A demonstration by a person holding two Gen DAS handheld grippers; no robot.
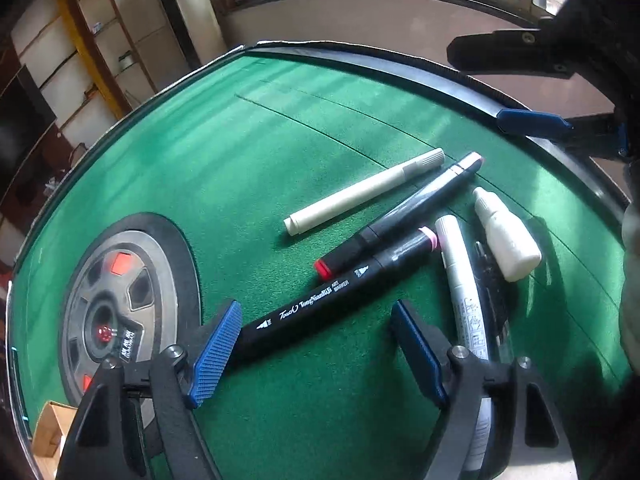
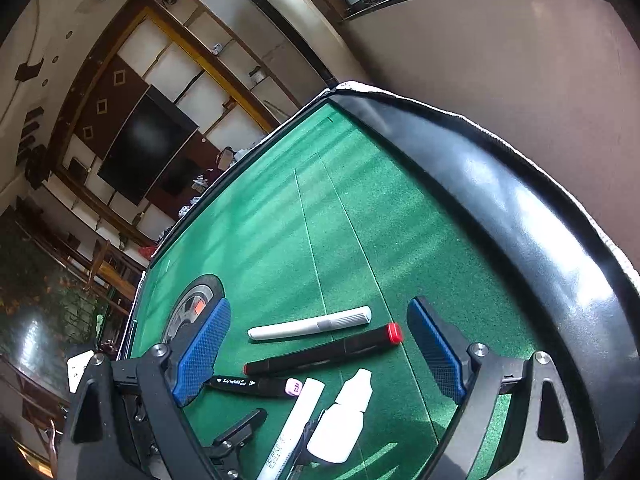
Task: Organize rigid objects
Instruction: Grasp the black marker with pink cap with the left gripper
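The green desk (image 1: 248, 152) carries a group of pens near its black edge. The left tongs (image 1: 316, 354) are wide open, and the black marker (image 1: 320, 312) lies between their fingers, its end touching the left pad. The right tongs (image 2: 320, 356) are open too, above the red-capped marker (image 2: 324, 352) and the white bottle (image 2: 340, 424).
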